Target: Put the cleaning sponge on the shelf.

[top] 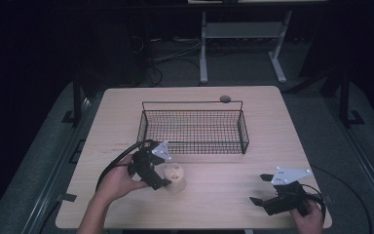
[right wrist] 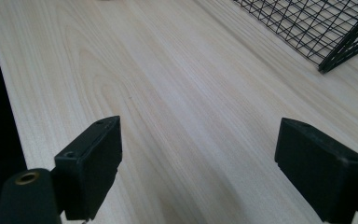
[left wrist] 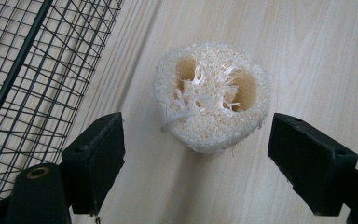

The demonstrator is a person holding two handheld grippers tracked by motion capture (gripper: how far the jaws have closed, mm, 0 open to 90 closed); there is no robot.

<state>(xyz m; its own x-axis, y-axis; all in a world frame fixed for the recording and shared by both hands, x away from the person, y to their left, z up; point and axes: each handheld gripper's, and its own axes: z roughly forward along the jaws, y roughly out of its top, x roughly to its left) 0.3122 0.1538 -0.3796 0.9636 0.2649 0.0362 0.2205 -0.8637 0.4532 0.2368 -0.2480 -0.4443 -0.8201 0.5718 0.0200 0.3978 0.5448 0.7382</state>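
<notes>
Just in front of the wire basket (top: 193, 127), the loofah piece (top: 174, 177) is straddled by the released left gripper (top: 159, 171), right gripper (top: 258, 189) also spread wide, nothing held.

Lab: dark room, bare test table (top: 126, 112), floor cables (top: 175, 56).

The loofah piece (top: 173, 176) lies on the table (top: 224, 195), just before the wire basket's (top: 193, 131) near-left corner.
</notes>
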